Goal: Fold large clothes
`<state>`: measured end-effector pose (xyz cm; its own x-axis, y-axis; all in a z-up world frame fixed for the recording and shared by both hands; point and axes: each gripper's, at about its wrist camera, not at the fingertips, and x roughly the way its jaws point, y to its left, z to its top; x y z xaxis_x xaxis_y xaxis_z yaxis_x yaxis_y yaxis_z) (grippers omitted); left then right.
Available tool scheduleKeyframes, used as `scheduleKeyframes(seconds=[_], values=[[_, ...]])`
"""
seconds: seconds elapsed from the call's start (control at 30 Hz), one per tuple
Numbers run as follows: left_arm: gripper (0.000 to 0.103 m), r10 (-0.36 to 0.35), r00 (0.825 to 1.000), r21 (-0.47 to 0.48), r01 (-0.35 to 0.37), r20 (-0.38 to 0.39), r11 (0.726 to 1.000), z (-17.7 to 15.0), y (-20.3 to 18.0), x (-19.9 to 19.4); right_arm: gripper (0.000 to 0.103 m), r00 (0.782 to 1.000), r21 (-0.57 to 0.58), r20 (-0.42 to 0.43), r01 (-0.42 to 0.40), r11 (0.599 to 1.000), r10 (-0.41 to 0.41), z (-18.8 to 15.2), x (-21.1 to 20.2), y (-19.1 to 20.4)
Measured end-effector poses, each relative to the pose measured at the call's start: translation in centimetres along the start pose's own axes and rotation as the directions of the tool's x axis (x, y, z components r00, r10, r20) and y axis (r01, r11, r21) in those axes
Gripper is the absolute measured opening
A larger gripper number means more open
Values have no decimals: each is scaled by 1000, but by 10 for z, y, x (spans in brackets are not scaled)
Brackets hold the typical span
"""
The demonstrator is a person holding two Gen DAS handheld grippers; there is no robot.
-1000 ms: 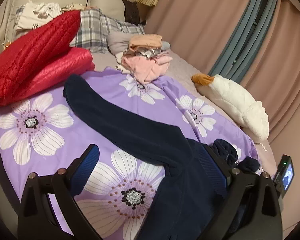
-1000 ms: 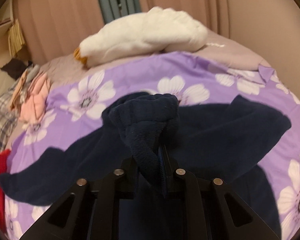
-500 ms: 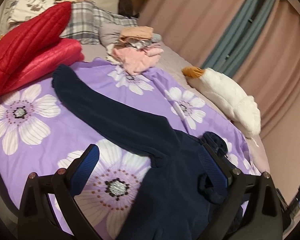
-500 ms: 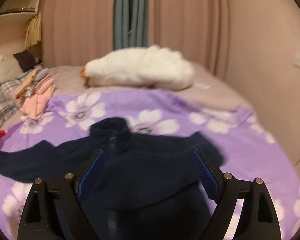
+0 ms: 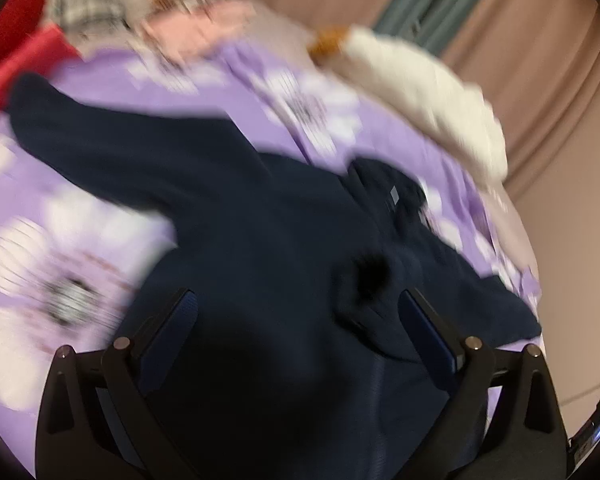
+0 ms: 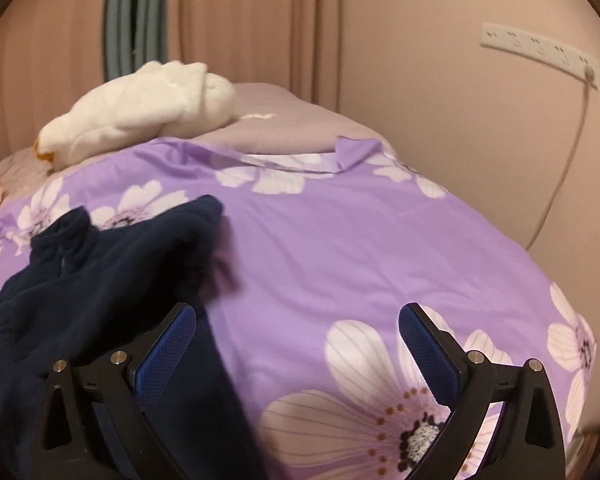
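The left gripper [image 5: 298, 316] has its blue pads spread wide and holds nothing; the dark blue fleece top [image 5: 260, 240] lies spread out right under it on the purple flower blanket [image 5: 112, 80], one sleeve [image 5: 100, 136] reaching far off. The right gripper [image 6: 298, 332] is spread wide too and holds nothing; the top lies by its left finger [image 6: 168, 340]; farther back lies a white stuffed duck [image 6: 140, 112].

A bedroom in a home — a bed [image 6: 340, 248] under a purple flowered cover, a white plush goose [image 6: 140, 112] by the pink curtains [image 6: 240, 20], piled clothes [image 5: 196, 28] and a plaid pillow [image 5: 88, 0] at the head — a wall socket strip [image 6: 540, 50] beside it.
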<state>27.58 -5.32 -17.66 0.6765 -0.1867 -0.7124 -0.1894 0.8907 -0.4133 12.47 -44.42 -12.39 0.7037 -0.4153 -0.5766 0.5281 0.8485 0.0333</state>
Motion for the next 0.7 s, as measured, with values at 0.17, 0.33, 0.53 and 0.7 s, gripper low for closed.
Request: scheduleKeyframes(seconds=[0.17,0.33,0.53,0.7], values=[[81,29,984,39,-22,-173,999,-9,-33,77,101,999,39,-51,-4,999,6,-8,13,-9],[48,117,988,155,-100,-103,983,-7,-57,97,101,998,28,-69,9,1000,-7,-8,21,-7],[32,200,979,83,-198,-22,977,21,-41,85,101,999,-24,-17,37,999,-37,-10,13,-8],[32,259,958,51,-267,120,962,51,-25,59,101,997,57,-66,-40,998,44,-10,19,-16]])
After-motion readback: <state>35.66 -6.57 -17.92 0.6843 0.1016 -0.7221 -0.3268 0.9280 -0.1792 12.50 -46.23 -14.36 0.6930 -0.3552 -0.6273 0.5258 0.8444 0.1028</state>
